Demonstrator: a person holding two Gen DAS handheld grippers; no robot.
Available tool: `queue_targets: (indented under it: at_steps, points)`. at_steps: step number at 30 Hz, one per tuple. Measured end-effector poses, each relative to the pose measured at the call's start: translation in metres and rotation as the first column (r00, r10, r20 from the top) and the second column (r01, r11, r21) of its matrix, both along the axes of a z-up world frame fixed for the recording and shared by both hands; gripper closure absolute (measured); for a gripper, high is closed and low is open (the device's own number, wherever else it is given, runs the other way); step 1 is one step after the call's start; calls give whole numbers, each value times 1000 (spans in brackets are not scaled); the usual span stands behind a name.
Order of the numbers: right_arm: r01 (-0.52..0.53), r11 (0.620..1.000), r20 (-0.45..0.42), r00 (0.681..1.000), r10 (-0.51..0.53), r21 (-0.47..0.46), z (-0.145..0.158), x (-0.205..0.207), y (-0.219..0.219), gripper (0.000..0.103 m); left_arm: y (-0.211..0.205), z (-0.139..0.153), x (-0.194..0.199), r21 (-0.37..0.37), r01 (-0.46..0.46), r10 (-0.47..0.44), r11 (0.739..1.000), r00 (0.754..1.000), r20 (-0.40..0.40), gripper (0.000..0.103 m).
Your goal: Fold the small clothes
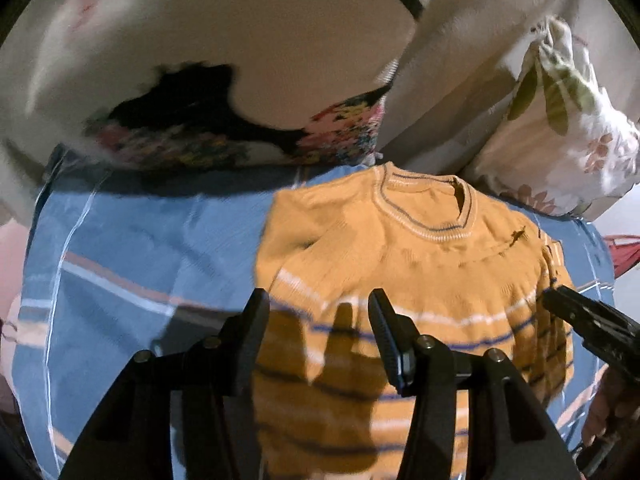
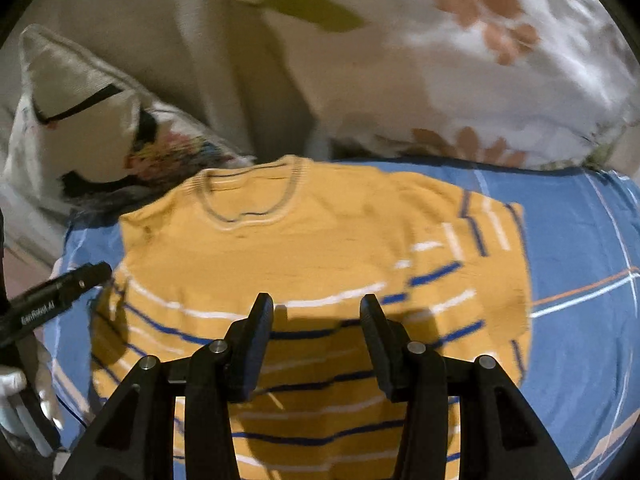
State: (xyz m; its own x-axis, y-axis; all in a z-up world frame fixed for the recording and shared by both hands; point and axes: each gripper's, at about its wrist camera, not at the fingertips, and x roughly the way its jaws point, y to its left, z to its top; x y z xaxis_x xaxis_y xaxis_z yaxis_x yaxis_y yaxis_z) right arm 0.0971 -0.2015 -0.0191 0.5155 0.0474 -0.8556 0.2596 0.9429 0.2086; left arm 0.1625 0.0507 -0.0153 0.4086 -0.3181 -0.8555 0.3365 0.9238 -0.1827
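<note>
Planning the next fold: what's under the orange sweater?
The orange sweater lies flat on the blue plaid sheet, which shows around its left and right edges. One sleeve is folded over the front. Anything beneath the sweater's body is covered.

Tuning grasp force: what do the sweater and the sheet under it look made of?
Sweater: looks like soft matte knit, judging by the ribbed collar and woven-in stripes. Sheet: looks like thin smooth woven cloth, cotton-like, with printed lines; the blur leaves the fibre open.
</note>
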Motion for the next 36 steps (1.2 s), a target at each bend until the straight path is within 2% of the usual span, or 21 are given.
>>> queue_targets:
  at_steps: [5, 10, 12, 17, 21, 25, 28, 30, 31, 32, 35, 36]
  points:
    - [-124, 990, 20, 992, 123, 74, 15, 23, 36, 51, 42, -7, -17, -25, -72, 71, 997, 997, -30, 53]
    - [-275, 935, -26, 957, 287, 223, 11, 58, 93, 48, 70, -28, -33, -64, -115, 108, 991, 989, -103, 53]
    - [-299, 926, -43, 947, 317, 231, 7, 67, 112, 48, 78, -36, -41, -79, -128, 117, 989, 985, -129, 53]
    - [-350, 915, -125, 917, 378, 203, -13, 91, 158, 48, 84, -53, -52, -145, -150, 120, 978, 973, -197, 53]
    - [-354, 928, -184, 910, 371, 121, -25, 108, 177, 48, 87, -63, -58, -235, -171, 110, 957, 962, -251, 53]
    - [-347, 932, -231, 903, 362, 101, -38, 123, 190, 37, 86, -72, -62, -326, -196, 96, 925, 949, -299, 53]
    - [-362, 929, -273, 888, 369, 77, -49, 131, 201, 31, 82, -79, -64, -348, -214, 101, 913, 944, -314, 53]
    - [-369, 928, -304, 879, 367, 52, -55, 136, 209, 28, 80, -78, -66, -361, -218, 105, 907, 946, -306, 58]
    - [-377, 925, -327, 870, 368, 38, -59, 139, 213, 25, 79, -78, -67, -374, -212, 97, 903, 948, -304, 66]
    - [-388, 922, -349, 862, 369, 16, -62, 142, 217, 24, 76, -79, -68, -385, -207, 84, 900, 947, -311, 79]
    - [-451, 891, -416, 822, 390, -57, -71, 146, 236, 15, 65, -79, -68, -374, -208, 93, 904, 948, -303, 83]
    - [-478, 874, -439, 806, 396, -89, -74, 146, 243, 15, 63, -78, -68, -375, -209, 94, 903, 949, -302, 86]
